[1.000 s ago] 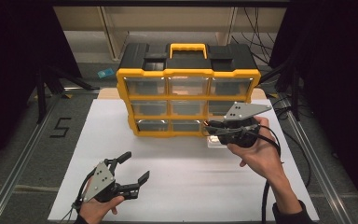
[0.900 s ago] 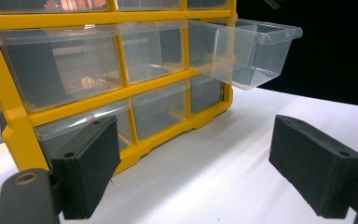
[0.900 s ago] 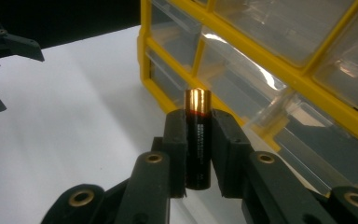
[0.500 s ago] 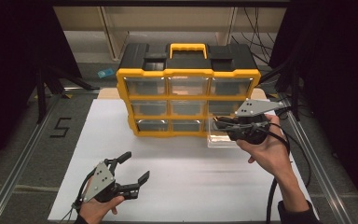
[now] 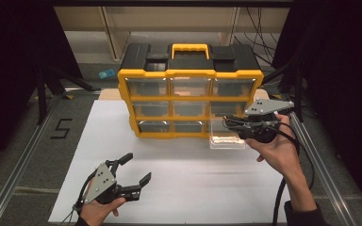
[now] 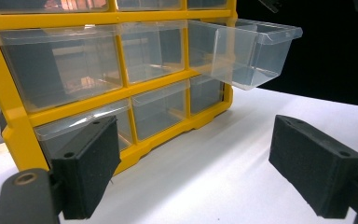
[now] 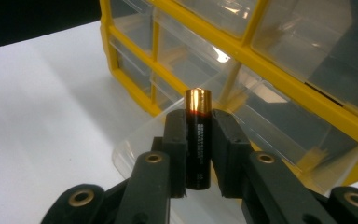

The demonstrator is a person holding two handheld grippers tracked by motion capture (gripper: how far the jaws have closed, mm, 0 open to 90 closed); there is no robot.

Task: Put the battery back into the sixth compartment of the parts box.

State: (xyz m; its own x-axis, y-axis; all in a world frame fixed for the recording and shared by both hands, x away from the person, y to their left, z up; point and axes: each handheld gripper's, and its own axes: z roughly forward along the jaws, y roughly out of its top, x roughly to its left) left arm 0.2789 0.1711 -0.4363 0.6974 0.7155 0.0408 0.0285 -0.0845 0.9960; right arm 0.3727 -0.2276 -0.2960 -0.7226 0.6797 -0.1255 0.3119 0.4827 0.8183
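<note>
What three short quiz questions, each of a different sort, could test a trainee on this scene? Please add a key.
1. True or false: the right tool is shut on a battery.
2. Which drawer of the yellow cabinet is pulled out? A. top left B. lower right C. top middle
3. Fill in: the left tool stands ____ and holds nothing.

Key: 1 true; 2 B; 3 open.

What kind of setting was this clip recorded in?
Probably a lab recording bench, not a home: a white sheet covers a metal-railed table, dark screens surround it, and cables hang behind a yellow drawer organizer.
</note>
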